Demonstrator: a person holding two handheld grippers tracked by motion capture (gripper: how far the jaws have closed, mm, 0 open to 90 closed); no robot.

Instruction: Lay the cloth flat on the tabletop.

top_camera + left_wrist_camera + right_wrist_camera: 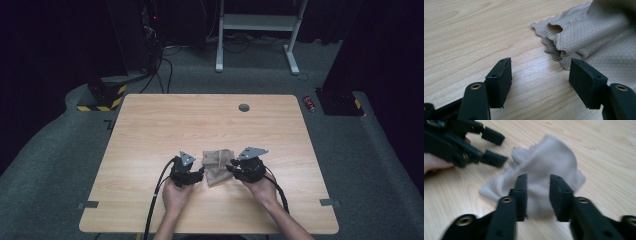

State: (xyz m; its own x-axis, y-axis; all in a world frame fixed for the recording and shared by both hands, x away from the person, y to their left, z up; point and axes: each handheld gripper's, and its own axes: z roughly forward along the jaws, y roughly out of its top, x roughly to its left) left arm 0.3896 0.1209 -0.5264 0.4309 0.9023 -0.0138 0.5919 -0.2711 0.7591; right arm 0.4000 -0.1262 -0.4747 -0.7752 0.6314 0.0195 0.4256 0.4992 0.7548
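Note:
A beige quilted cloth (218, 167) lies crumpled on the wooden table (200, 120), between my two grippers. My left gripper (201, 175) sits at the cloth's left edge. In the left gripper view its jaws (540, 82) stand wide open over bare wood, and the cloth's scalloped folded edge (596, 32) lies just past the right jaw. My right gripper (231, 166) is at the cloth's right side. In the blurred right gripper view its jaws (538, 195) stand partly apart above the cloth (549, 157), the pads not pressing on it. The left gripper (499, 147) appears there at upper left, open.
A round cable hole (244, 107) sits near the table's far edge. On the carpet beyond are a red can (309, 103), a white desk frame (260, 22) and a yellow-and-black striped base (102, 97). Black cables trail from both grippers toward the near edge.

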